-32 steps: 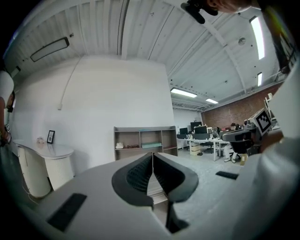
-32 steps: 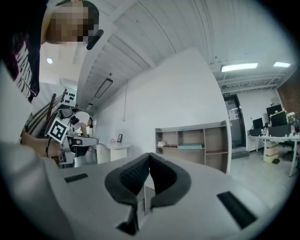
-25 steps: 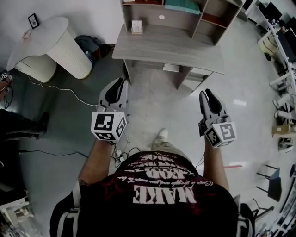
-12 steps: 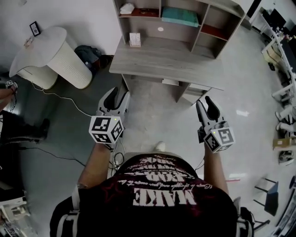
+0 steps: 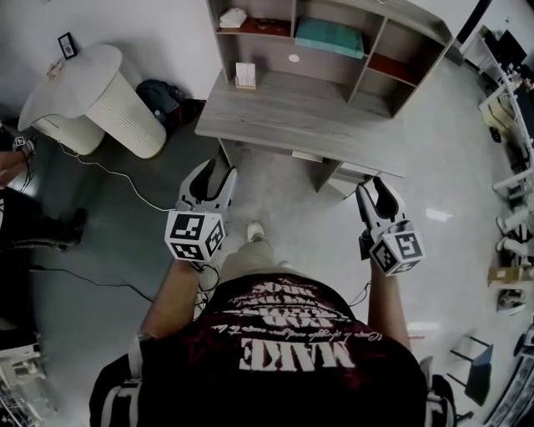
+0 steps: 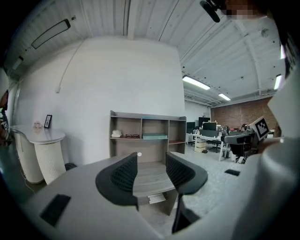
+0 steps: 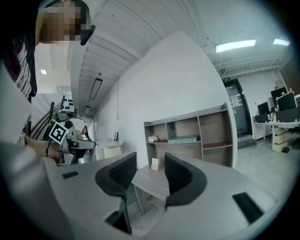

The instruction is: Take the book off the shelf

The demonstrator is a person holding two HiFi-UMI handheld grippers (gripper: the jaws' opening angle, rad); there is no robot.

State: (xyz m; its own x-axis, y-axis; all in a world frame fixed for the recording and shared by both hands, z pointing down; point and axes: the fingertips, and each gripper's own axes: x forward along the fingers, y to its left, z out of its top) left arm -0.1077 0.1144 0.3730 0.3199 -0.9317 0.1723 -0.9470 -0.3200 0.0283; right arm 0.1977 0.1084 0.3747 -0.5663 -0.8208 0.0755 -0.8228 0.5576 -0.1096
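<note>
A teal book (image 5: 329,37) lies flat in the middle compartment of the grey shelf unit (image 5: 367,58) that stands on the desk (image 5: 292,113). In the left gripper view the book (image 6: 154,136) shows far ahead, and in the right gripper view it (image 7: 183,139) is likewise distant. My left gripper (image 5: 214,173) hovers over the floor short of the desk's front edge, its jaws opening with nothing between them. My right gripper (image 5: 371,188) is level with it to the right, jaws also opening and empty.
A small white card holder (image 5: 245,75) stands on the desk. A white lump (image 5: 233,17) sits in the left shelf compartment. A white round pedestal table (image 5: 92,92) and a dark bag (image 5: 163,87) are at the left, with cables on the floor. Office furniture lines the right edge.
Both grippers' jaws have spread apart. The person has stepped toward the desk, so the shelf and book show more fully at the top of the head view.
</note>
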